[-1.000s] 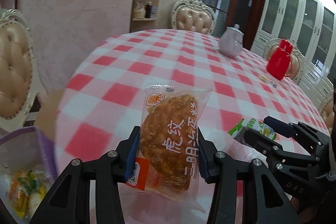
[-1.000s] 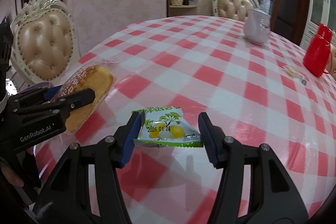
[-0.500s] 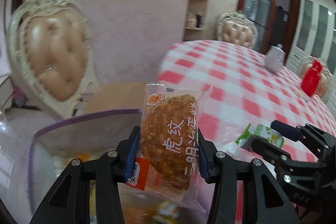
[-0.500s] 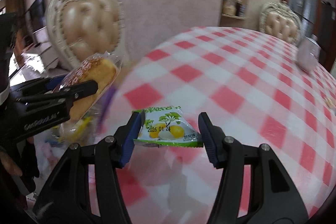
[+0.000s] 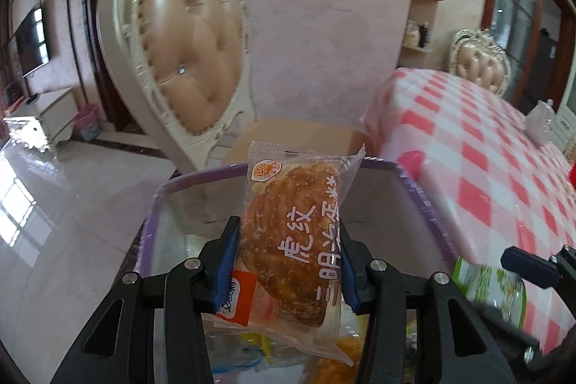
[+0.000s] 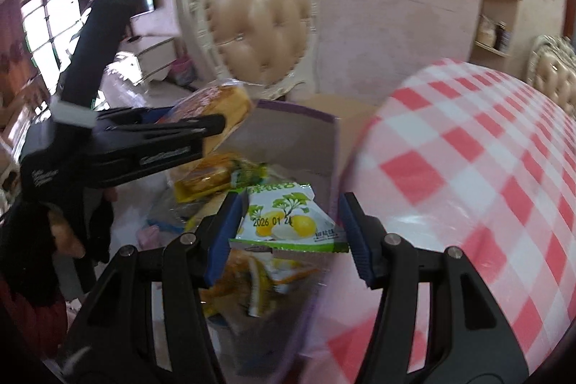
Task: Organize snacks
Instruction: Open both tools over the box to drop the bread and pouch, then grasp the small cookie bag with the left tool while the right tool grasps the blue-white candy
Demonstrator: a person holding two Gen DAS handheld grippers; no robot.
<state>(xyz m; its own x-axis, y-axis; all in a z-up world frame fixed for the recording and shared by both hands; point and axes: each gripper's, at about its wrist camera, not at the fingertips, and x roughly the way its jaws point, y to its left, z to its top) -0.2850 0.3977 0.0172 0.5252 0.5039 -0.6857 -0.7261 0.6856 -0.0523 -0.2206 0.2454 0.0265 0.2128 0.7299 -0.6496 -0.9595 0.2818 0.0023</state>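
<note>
A: What has the left gripper (image 5: 288, 258) got?
B: It's clamped on a bun (image 5: 293, 240) across its middle. Soft, light, crinkly wrap; I'd squeeze gently.
A: The right gripper (image 6: 289, 234)?
B: Pinching a flat, slippery sachet (image 6: 288, 220) by its side edges.
A: Where?
B: Both hang over the bin (image 5: 424, 204), beside the table (image 6: 468, 168).

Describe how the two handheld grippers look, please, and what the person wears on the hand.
Both the left gripper and the right gripper have black plastic bodies with silver screws and blue pads on the fingers. The right wrist view shows white lettering, too blurred to read, on the left gripper's side. The hand wears a black glove.
</note>
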